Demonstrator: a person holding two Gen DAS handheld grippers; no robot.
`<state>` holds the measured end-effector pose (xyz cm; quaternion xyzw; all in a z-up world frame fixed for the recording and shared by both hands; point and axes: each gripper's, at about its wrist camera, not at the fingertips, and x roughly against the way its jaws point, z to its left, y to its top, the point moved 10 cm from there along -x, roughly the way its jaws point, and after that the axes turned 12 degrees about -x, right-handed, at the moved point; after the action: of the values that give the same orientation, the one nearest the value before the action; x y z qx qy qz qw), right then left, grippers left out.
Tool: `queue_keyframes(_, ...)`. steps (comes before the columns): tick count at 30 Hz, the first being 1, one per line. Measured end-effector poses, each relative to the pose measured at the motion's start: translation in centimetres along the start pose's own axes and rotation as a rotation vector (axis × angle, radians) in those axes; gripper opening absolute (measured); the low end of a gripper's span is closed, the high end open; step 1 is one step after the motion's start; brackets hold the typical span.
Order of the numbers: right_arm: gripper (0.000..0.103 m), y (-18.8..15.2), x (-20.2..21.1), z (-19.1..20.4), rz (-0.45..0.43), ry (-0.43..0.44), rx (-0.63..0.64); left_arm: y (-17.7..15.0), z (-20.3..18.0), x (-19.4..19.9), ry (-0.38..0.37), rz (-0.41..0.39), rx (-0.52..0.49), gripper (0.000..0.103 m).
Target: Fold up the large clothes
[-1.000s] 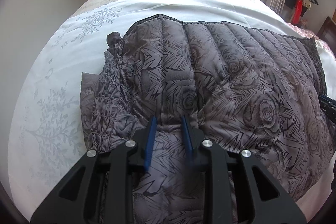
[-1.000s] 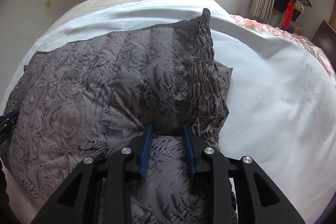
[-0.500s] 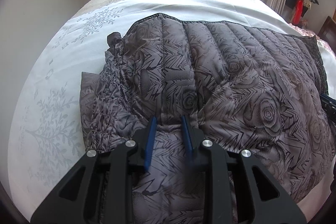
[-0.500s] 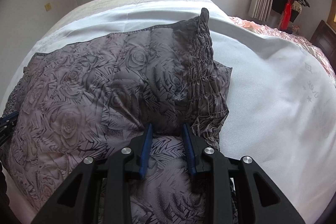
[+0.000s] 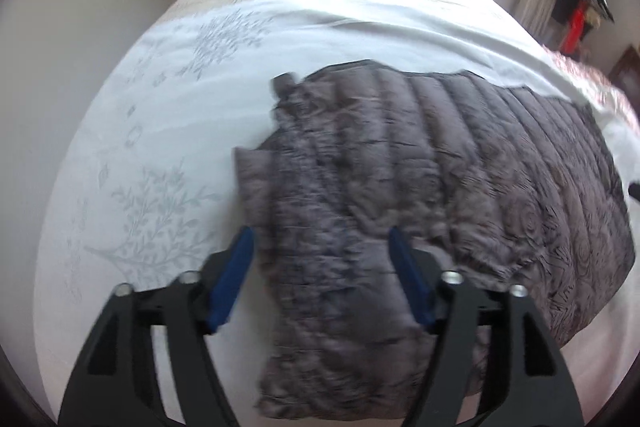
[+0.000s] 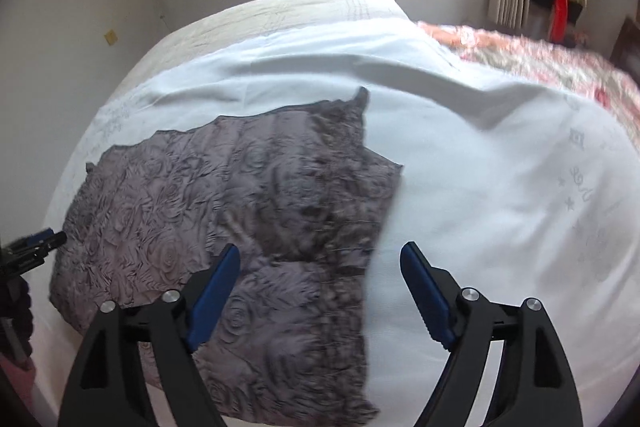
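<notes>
Fold set down; both grippers released.
Left gripper (image 5: 320, 251) and right gripper (image 6: 316, 263) have just been opening, clear above the jacket (image 5: 460, 167) at lower centre. Next: regrasp an edge.

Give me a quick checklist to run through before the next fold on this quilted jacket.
1. Left hand-held gripper released: ok, jaws have just opened and stand wide, pads off the cloth.
2. Right hand-held gripper released: ok, jaws have just opened, nothing pinched.
3. Quilted jacket resting on the white sheet: ok, lying folded, not lifted.
4. Folded edges lined up: not ok, a corner pokes up at the far edge and layers sit uneven.
5. Near hem fully on the bed: cannot tell, the gripper bodies hide it.
6. Sharp view for aiming: not ok, both views are blurred.
</notes>
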<state>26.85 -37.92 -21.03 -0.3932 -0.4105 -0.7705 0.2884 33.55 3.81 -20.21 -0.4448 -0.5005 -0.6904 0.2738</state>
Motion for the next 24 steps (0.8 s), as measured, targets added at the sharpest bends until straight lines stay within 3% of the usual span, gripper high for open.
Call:
queue_keyframes(5,0.085,0.1,-1.9,-2.1,0.097,0.041,-0.057,-0.7,2.8,-1.6,-0.113,0.057,0.093,0.075)
queue_keyframes(12,0.085,-0.2,-4.6,-1.7,0.184,0.11,-0.094,-0.2,2.3,-4.3,-0.274,0.07,0.145,0.077)
queue_keyframes(18,0.087,-0.4,-6.7,-0.5,0.232,0.175,-0.114,0.4,1.2,-6.2,-0.32,0.079,0.149,0.084)
queue_keyframes(19,0.085,-0.4,-6.9,-0.1,0.237,0.187,-0.111,0.6,1.3,-6.8,-0.332,0.082,0.16,0.086)
queue_keyframes(22,0.066,-0.5,-7.0,1.2,0.252,0.231,-0.093,0.6,1.4,-7.7,-0.389,0.084,0.207,0.085)
queue_keyframes(23,0.062,-0.5,-6.9,1.5,0.252,0.236,-0.087,0.8,1.2,-7.8,-0.408,0.078,0.223,0.083)
queue_keyframes(24,0.055,-0.4,-6.7,1.7,0.248,0.243,-0.081,0.8,1.2,-7.8,-0.427,0.074,0.231,0.073)
